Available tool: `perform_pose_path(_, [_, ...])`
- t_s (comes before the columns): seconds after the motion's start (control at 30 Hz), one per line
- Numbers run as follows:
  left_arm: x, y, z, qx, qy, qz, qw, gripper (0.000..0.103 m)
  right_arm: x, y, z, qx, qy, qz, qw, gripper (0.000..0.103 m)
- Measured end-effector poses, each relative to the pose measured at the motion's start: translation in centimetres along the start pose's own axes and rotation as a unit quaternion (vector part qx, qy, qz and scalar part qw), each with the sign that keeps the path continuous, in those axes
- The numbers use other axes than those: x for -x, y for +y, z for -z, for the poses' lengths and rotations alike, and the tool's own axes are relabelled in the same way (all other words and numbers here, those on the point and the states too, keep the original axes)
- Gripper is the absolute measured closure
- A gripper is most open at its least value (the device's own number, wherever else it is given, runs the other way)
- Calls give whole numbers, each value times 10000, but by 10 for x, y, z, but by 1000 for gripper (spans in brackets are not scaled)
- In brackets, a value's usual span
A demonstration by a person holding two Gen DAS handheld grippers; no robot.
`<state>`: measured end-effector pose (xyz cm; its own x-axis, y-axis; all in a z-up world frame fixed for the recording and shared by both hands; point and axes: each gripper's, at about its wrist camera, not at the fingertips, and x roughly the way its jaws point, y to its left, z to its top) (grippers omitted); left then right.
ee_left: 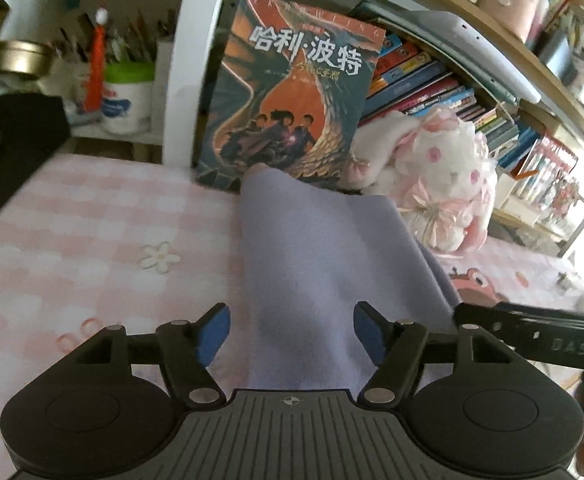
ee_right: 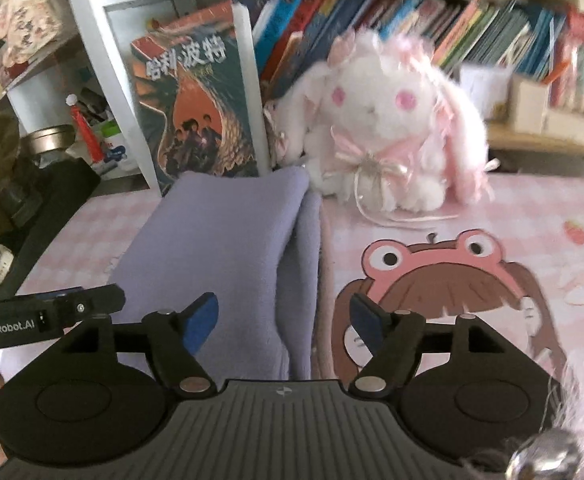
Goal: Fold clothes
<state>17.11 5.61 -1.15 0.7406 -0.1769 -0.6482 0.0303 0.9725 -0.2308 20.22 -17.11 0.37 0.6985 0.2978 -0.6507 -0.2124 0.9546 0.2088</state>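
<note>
A lavender cloth point(ee_right: 228, 264) lies folded in layers on the pink checked cover point(ee_left: 92, 220) — book at twelve o'clock — both the left gripper point(ee_left: 290, 334) and right gripper point(ee_right: 284, 322) wide open, empty; folding looks nearly done.

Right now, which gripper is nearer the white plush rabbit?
Right. The right gripper faces the white plush rabbit almost head-on, just beyond the folded lilac cloth. The left gripper sits on the cloth's other side, with the rabbit off to its right.

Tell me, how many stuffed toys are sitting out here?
1: a white-and-pink plush bunny sits against the bookshelf, right of the folded lilac cloth. Others may be hidden.
</note>
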Motion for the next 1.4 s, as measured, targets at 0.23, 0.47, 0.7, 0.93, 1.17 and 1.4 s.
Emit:
perform_pose_path(0.23, [24, -14, 29, -291, 99, -441, 9986, 21, 32, 21, 35, 294, -59, 319, 9990, 25])
perform_pose_path(0.47, [38, -19, 43, -521, 109, -508, 9973, 20, 47, 34, 61, 497, 50, 535, 9973, 19])
perform_pose_path(0.7, [48, -23, 50, -629, 102, -426, 9971, 10, 58, 37, 74, 341, 34, 618, 9975, 17])
perform_pose_path(0.93, [55, -27, 54, -754, 37, -487, 9960, 7, 66, 41, 82, 279, 17, 752, 9968, 9])
perform_pose_path(1.17, [60, -29, 58, -920, -52, -736, 9930, 3, 70, 46, 85, 262, -32, 902, 9956, 3])
perform_pose_path(1.4, [63, -23, 61, -809, -11, -751, 9939, 2, 70, 51, 86, 324, -13, 917, 9953, 3])
